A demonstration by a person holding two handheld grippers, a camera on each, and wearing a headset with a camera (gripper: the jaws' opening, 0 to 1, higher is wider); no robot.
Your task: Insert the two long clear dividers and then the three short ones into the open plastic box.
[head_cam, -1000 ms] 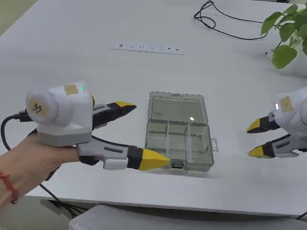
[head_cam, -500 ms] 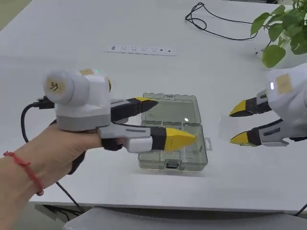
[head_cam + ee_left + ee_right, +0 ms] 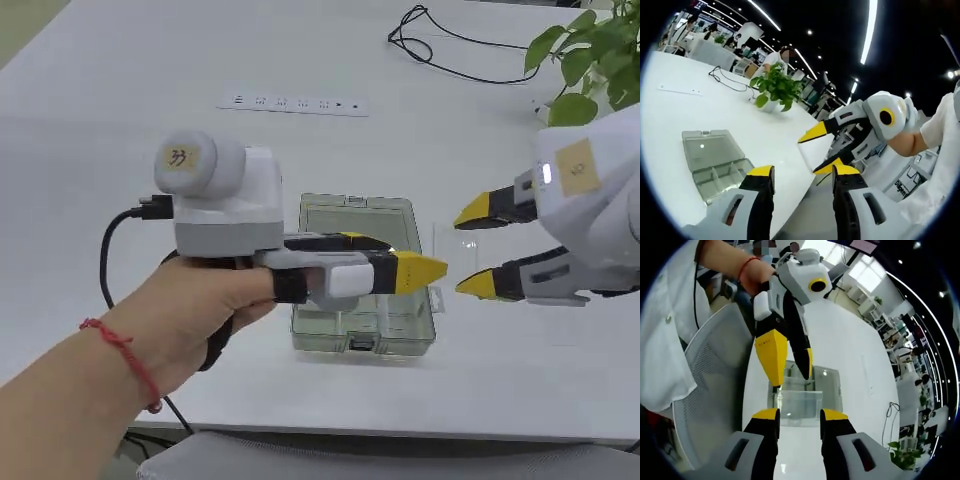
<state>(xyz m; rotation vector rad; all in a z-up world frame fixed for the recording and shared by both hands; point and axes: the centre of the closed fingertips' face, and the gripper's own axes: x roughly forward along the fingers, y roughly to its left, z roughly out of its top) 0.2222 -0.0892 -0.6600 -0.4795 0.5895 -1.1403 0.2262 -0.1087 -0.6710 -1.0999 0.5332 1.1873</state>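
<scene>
The open clear plastic box (image 3: 352, 212) lies on the white table with its lid flat behind the base, and clear dividers stand in the base (image 3: 720, 176). My left gripper (image 3: 400, 255) hovers over the box, open with nothing between its fingers (image 3: 802, 172). From the right comes my right gripper (image 3: 467, 253), shut on a clear divider (image 3: 452, 245) that spans the gap between its fingertips. In the right gripper view that divider (image 3: 799, 405) hangs in front of the box (image 3: 832, 380), just under the left gripper (image 3: 790, 376).
A white power strip (image 3: 293, 102) lies behind the box. A black cable (image 3: 440, 45) and a green plant (image 3: 590, 55) are at the back right. The table's front edge and a grey mesh chair back (image 3: 300, 462) run below the box.
My left gripper has swung right and now covers the box's base. My right gripper has come left toward the box with the divider in it.
</scene>
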